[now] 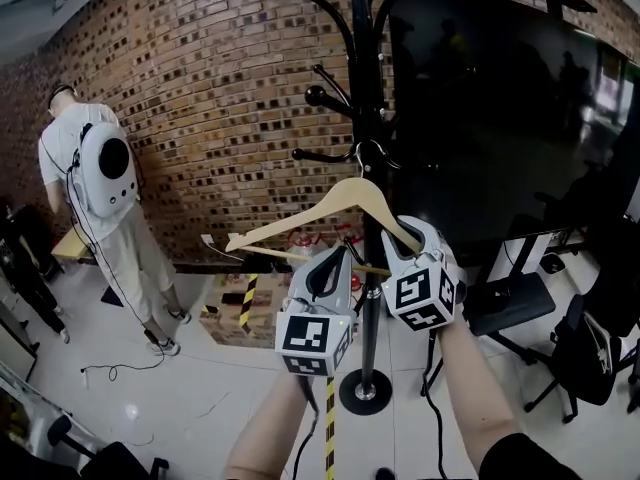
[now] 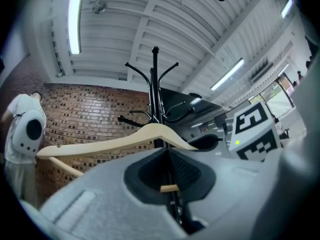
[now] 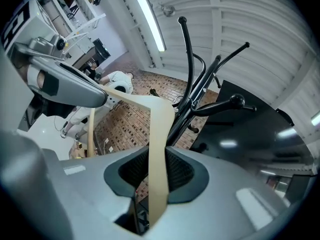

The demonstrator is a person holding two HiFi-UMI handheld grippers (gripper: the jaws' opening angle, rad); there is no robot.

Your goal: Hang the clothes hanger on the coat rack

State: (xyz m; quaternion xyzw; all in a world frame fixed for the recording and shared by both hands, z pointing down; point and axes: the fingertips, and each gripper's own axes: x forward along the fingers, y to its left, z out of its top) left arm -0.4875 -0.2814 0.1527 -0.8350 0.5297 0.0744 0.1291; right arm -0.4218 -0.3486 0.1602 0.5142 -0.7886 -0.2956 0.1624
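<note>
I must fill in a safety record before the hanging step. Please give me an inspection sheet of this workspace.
Surface: pale tiled floor, crossed by striped hazard tape.
Job's things: wooden clothes hanger held up in front of the black coat rack. Its hook is close to a rack arm, but whether it rests there cannot be told.
Clutter: office chair at the right.
Grippers: left gripper shut on the hanger's lower bar; right gripper shut on its sloping arm.
Cables: black cable loose on the floor at the left.
Surroundings: brick wall, large dark screen, person with a white backpack standing by the wall.
</note>
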